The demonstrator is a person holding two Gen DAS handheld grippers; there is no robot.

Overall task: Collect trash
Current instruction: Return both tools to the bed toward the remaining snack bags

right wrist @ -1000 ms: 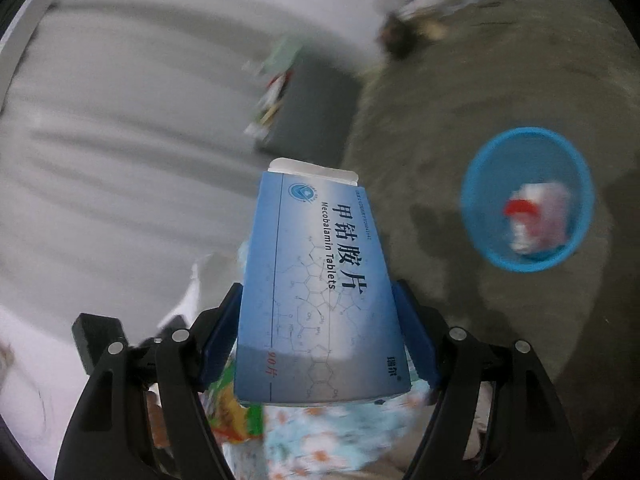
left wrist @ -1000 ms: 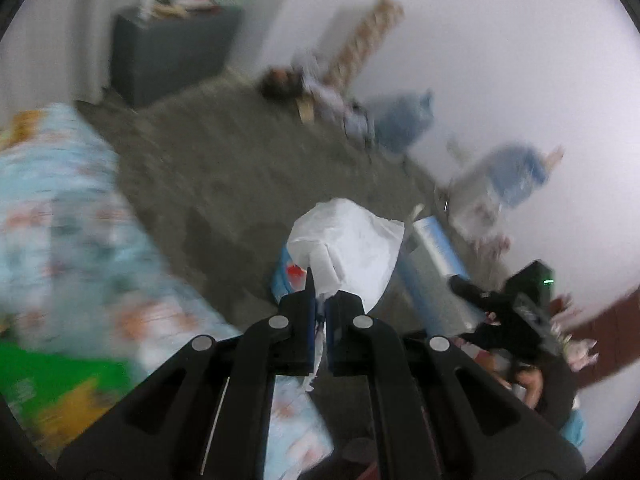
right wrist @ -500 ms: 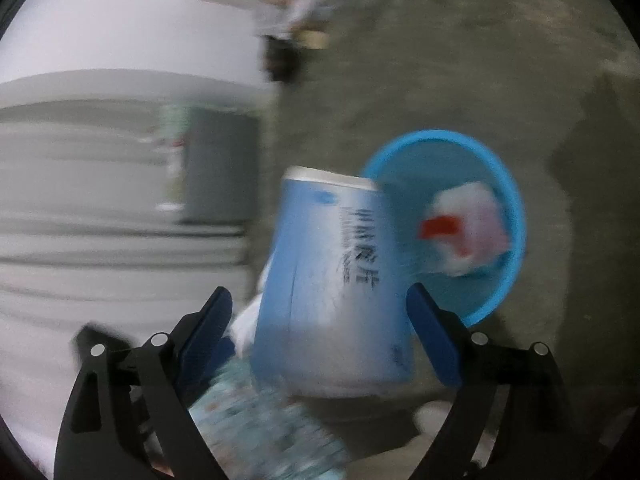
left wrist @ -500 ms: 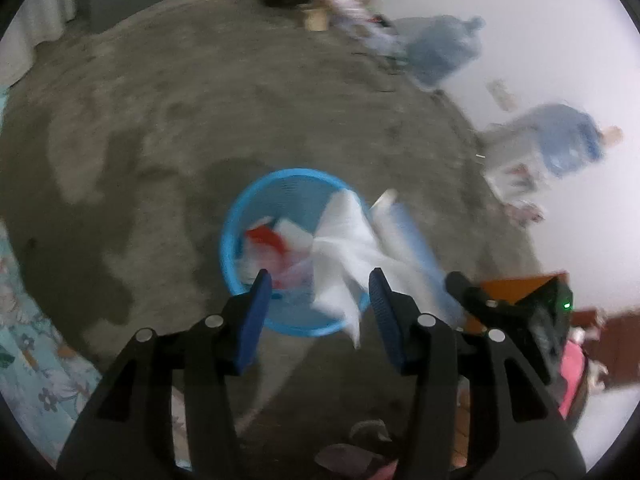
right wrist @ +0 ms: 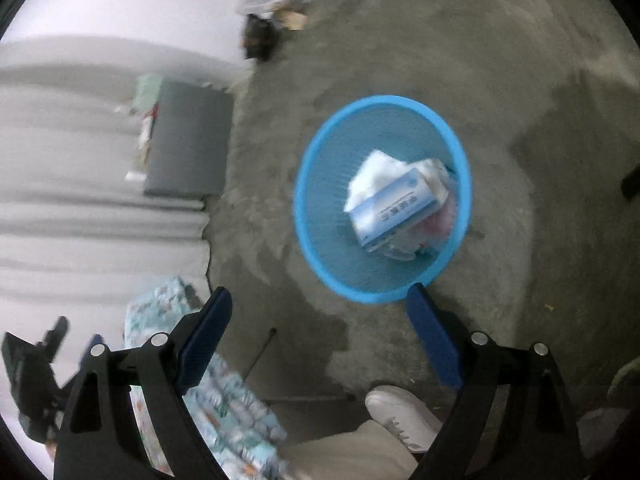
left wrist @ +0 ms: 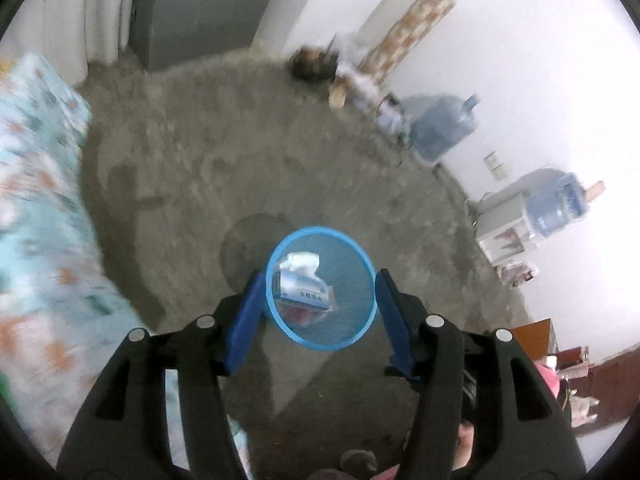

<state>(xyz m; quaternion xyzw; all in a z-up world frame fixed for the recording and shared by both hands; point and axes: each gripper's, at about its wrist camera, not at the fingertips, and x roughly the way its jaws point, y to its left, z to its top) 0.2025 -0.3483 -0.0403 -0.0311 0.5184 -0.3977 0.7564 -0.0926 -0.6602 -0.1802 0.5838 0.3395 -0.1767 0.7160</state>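
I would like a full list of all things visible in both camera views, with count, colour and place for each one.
trash basket: 1, blue mesh, on the grey floor, below both grippers.
medicine box: 1, blue and white, inside the basket, on top.
crumpled tissue: 1, white, in the basket, under the box.
red and white trash: count unclear, in the basket, mostly hidden.
bedding: 1, light blue floral, left edge of the left view.
cabinet: 1, dark grey, by the far wall.
water jugs: 2, blue, along the right wall; one sits on a white dispenser.
shoe: 1, white, the person's foot.
left gripper: 1, black with blue pads, open.
right gripper: 1, same colours, open.
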